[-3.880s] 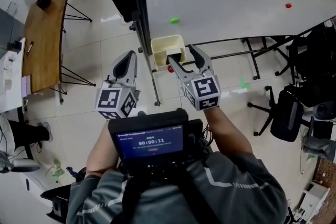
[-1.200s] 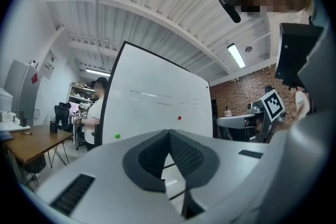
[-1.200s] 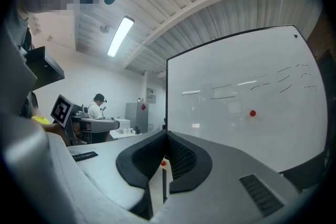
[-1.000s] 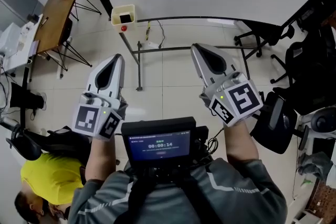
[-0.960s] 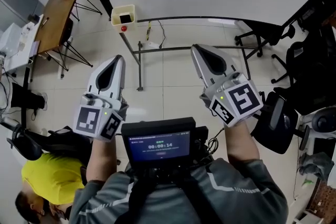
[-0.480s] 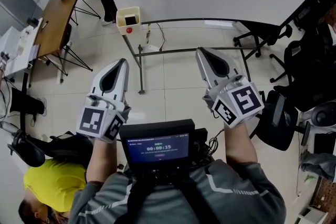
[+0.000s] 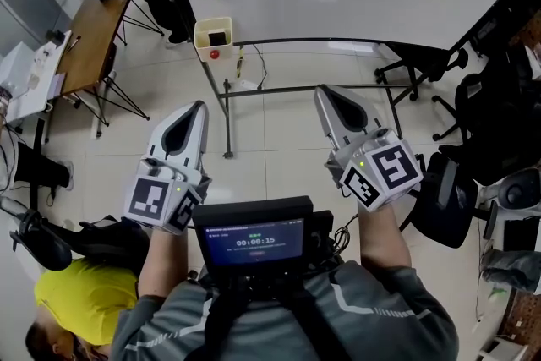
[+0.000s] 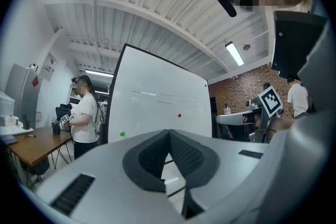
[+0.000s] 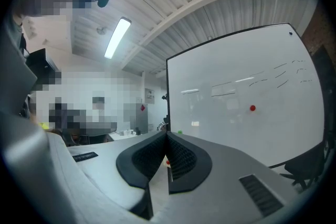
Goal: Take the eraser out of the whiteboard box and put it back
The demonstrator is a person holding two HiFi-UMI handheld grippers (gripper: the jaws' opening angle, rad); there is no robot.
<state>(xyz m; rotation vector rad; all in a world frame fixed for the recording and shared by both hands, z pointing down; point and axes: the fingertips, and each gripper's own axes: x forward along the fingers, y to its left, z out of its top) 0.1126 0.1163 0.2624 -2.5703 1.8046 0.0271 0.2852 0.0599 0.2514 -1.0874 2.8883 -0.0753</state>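
You hold your left gripper (image 7: 195, 107) and right gripper (image 7: 325, 91) level, both jaws closed on nothing, well short of the cream whiteboard box (image 7: 202, 33), where the dark eraser (image 7: 218, 38) sits ahead, nearer your left gripper.

I hold my left gripper (image 7: 195, 107) and my right gripper (image 7: 326, 90) out in front of me. They are side by side, with a gap between them. Both point flat and away from me. The jaws of each one are pressed together at the tips, and there is nothing between them. My left arm (image 7: 161, 254) and my right arm (image 7: 382, 237) reach out from my chest, with bare forearms.
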